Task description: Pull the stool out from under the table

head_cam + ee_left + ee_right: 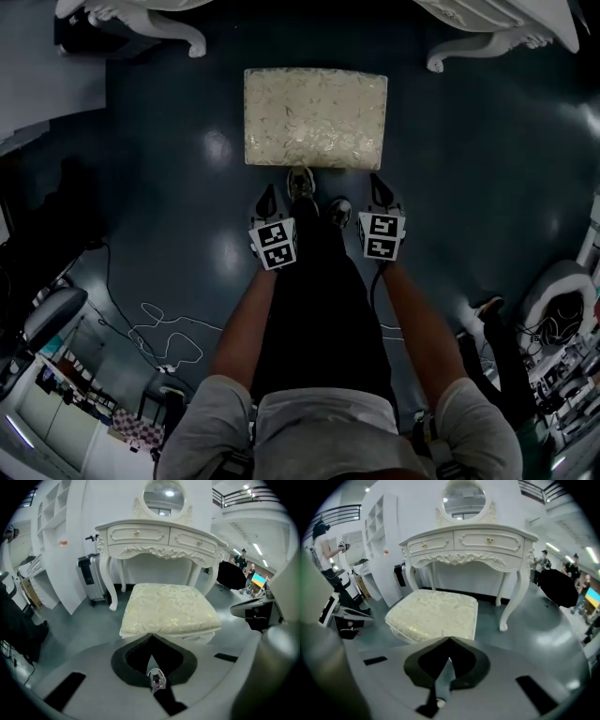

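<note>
Gleaming cream floral-patterned rectangular stool [315, 117]

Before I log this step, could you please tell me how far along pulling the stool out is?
Done, it seems: the stool stands in front of the table, not under it. In hand: nothing; the left gripper and right gripper are both shut, empty, short of the stool. Left: nothing visible.

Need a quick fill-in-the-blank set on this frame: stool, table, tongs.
1. The stool stands in ___ of the table, not under it.
2. The left tongs and right tongs are both ___, holding nothing.
3. An oval ___ tops the table.
Missing words: front; shut; mirror.
</note>
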Action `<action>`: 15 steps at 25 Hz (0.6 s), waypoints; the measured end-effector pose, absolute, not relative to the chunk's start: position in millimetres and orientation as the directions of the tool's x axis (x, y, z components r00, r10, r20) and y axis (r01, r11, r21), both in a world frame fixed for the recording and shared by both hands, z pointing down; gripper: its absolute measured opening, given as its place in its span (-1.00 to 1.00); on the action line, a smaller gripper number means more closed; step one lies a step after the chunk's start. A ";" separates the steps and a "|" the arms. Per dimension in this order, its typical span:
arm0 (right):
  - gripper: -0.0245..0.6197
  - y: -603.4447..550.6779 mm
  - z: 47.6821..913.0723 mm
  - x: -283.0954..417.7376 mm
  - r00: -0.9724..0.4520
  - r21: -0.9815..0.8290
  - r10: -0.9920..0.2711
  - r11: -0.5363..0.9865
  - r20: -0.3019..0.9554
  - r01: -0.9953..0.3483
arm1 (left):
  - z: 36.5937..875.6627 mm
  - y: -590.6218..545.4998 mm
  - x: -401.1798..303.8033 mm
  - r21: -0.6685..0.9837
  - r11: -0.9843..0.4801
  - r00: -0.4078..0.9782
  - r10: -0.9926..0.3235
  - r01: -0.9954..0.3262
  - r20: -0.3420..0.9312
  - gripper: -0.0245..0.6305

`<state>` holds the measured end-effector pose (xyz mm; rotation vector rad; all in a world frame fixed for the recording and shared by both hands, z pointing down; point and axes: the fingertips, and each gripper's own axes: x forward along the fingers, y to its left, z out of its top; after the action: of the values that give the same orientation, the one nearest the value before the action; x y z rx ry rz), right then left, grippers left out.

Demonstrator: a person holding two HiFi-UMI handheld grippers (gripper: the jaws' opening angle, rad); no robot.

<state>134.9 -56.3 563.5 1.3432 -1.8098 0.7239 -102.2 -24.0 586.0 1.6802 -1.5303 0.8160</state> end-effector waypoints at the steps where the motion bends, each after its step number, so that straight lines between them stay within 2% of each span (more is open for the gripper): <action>1: -0.88 -59.8 555.2 128.7 -0.183 -0.007 -0.547 0.309 0.817 -0.951 | 578.5 -26.4 -98.8 0.098 -0.041 0.103 -0.562 -0.994 0.821 -0.91; 5: -0.88 -70.3 526.0 115.4 -0.237 -0.012 -0.594 0.357 0.768 -0.934 | 546.3 -36.0 -87.3 0.117 -0.018 0.103 -0.620 -0.993 0.778 -0.91; 8: -0.88 -72.3 499.0 106.6 -0.272 -0.027 -0.615 0.377 0.740 -0.926 | 514.7 -41.5 -82.1 0.086 -0.065 0.107 -0.661 -0.994 0.743 -0.91; 15: -0.88 -71.7 391.1 89.7 -0.355 -0.025 -0.674 0.447 0.648 -0.894 | 404.5 -43.7 -72.3 0.117 -0.039 0.108 -0.732 -0.992 0.672 -0.91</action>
<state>89.7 -71.7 391.1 1.3082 -2.1377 0.5122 -72.3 -43.7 404.5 1.8277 -1.6777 0.5968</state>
